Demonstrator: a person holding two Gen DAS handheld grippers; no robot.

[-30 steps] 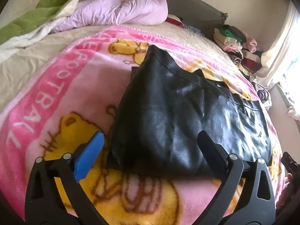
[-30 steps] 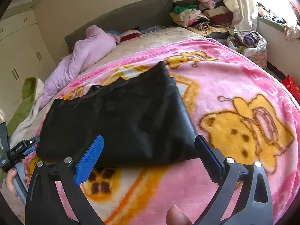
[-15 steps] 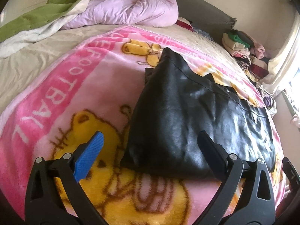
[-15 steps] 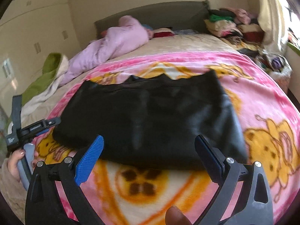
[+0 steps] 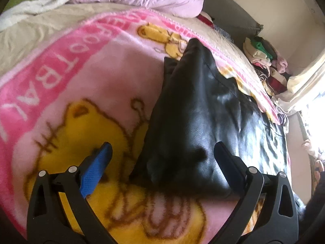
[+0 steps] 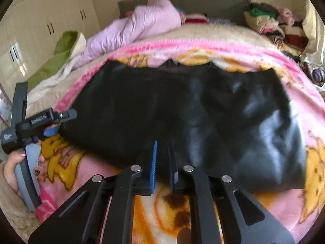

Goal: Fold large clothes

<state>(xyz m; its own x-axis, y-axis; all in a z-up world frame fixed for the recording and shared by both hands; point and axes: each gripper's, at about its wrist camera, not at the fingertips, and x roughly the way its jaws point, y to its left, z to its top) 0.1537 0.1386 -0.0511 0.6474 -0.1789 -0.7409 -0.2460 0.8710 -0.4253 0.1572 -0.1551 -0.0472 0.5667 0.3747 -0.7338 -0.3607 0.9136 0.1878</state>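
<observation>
- A glossy black leather-look garment, folded into a broad flat rectangle, lies across the middle of a fleecy pink blanket printed with yellow cartoon bears, which covers the bed.
- The right gripper has its two jaws drawn almost together, the blue pad and the black one nearly parallel, right at the garment's near edge around its middle. Whether any of the black material is pinched between them I cannot tell; the edge is dark and blurred there.
- The left gripper stands wide. Its blue-padded finger is over the bare blanket, and its black finger is over the garment, so the garment's near left corner sits between them without being pressed.
- From the right wrist view, a hand grasps the grey handle of that left gripper at the blanket's left side.
- A crumpled lilac quilt lies near the grey headboard, and a stack of folded clothes sits at the far right.
</observation>
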